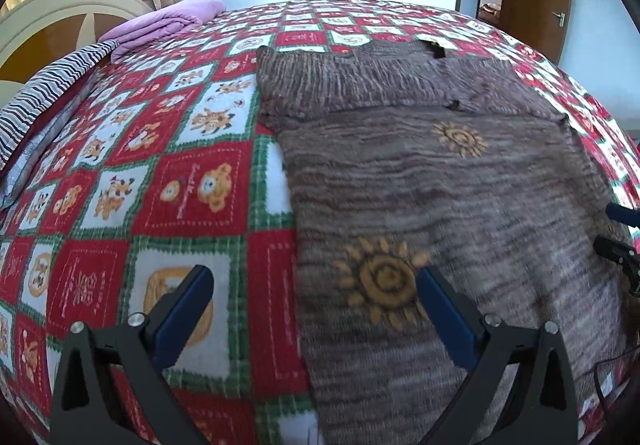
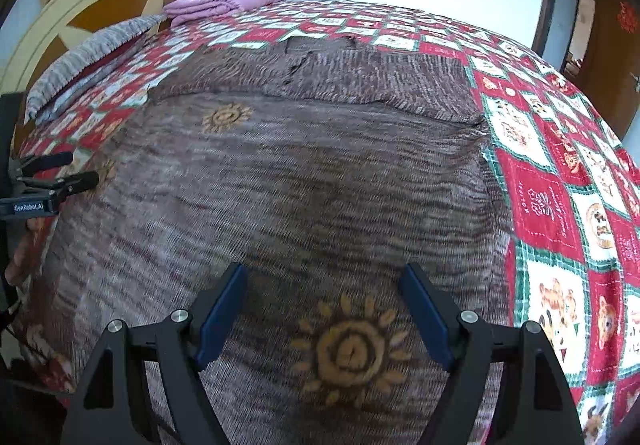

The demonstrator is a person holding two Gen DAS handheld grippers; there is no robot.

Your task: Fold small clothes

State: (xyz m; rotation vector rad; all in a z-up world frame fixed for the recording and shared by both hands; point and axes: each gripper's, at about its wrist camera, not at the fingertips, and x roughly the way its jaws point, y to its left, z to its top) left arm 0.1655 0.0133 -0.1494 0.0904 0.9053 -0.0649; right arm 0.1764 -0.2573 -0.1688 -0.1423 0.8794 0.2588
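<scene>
The bed point(image 1: 192, 181), under a red, green and white checked blanket with bear prints, fills both views; beyond the fingers at its far end lie a striped pillow point(image 1: 44, 101) and a folded lilac blanket point(image 1: 160, 25). Only the left wrist view shows a broad stretch of bare blanket beneath its left finger; only the right wrist view shows the person's hand point(image 2: 22, 257) behind the other tool. The brown knitted sweater point(image 2: 288, 181) lies flat on the bed, streaked in grey-brown, its sleeves folded across the far part, with yellow sun motifs on the body. The left gripper point(image 1: 316, 279) stands wide with nothing between its blue fingers, straddling the sweater's left edge, a sun motif point(image 1: 382, 279) just inside its right finger. The right gripper point(image 2: 324, 277) is likewise wide and empty above the sweater, another sun motif point(image 2: 350, 353) lying between its fingers.
</scene>
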